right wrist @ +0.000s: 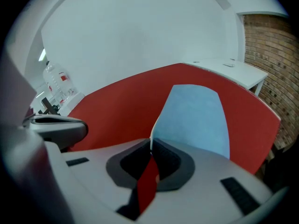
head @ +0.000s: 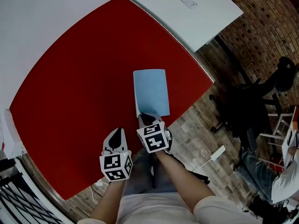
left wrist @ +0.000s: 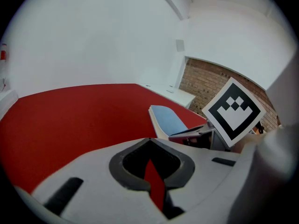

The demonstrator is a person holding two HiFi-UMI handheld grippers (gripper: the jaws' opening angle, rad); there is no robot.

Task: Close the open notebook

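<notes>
The notebook (head: pixel 151 91) lies on the red table (head: pixel 79 97) with its light blue cover up, looking closed or nearly so. It shows again in the right gripper view (right wrist: pixel 196 120) and in the left gripper view (left wrist: pixel 168 118), where its white page edges show along the left side. My right gripper (head: pixel 148 119) is at the notebook's near left corner. Its jaws are shut, and the cover's edge runs into the tips (right wrist: pixel 150 142). My left gripper (head: pixel 119 132) hovers to the left over bare red table, shut and empty (left wrist: pixel 149 140).
The table's curved front edge (head: pixel 187 113) runs just right of the notebook. A white desk (head: pixel 187 13) adjoins the table at the back. A black office chair (head: pixel 252 106) and a seated person (head: pixel 282 181) are at the right. Bottles (right wrist: pixel 58 85) stand beyond the table's left end.
</notes>
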